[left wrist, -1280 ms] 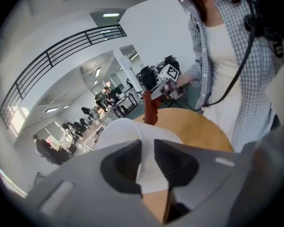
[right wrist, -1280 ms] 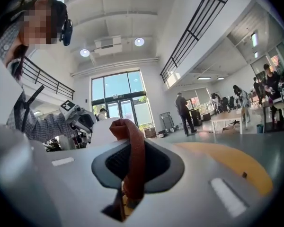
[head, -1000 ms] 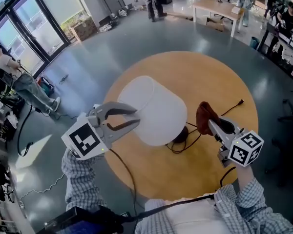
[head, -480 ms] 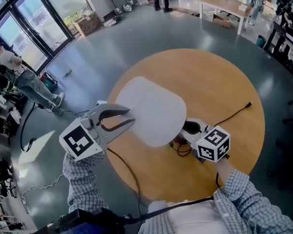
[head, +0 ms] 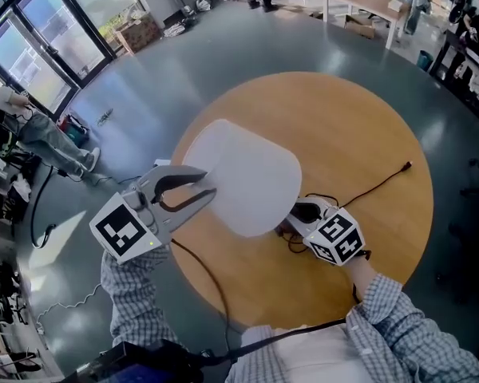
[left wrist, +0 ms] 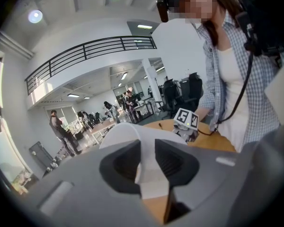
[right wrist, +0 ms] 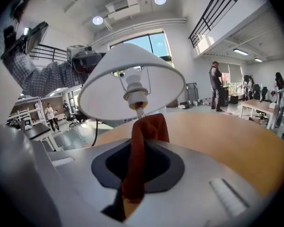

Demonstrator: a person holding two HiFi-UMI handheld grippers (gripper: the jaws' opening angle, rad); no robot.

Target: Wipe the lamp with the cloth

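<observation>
The left gripper [head: 207, 183], tilted slightly down, is pinching the shade rim of the white lamp [head: 247, 178], while the right gripper [head: 301, 213] is clamping the rust-red cloth [right wrist: 144, 131] low beside the stem, under the shade, above the round wooden table [head: 359, 134].

The right gripper [head: 302, 214] has dropped from the mid-right of the head view toward the centre, and its tips now sit under the lower right edge of the shade [head: 247, 178]. Its cloth [right wrist: 138, 145], earlier raised in plain sight, is hidden there. The left gripper [head: 207, 188] and the shade have shifted slightly left.
</observation>
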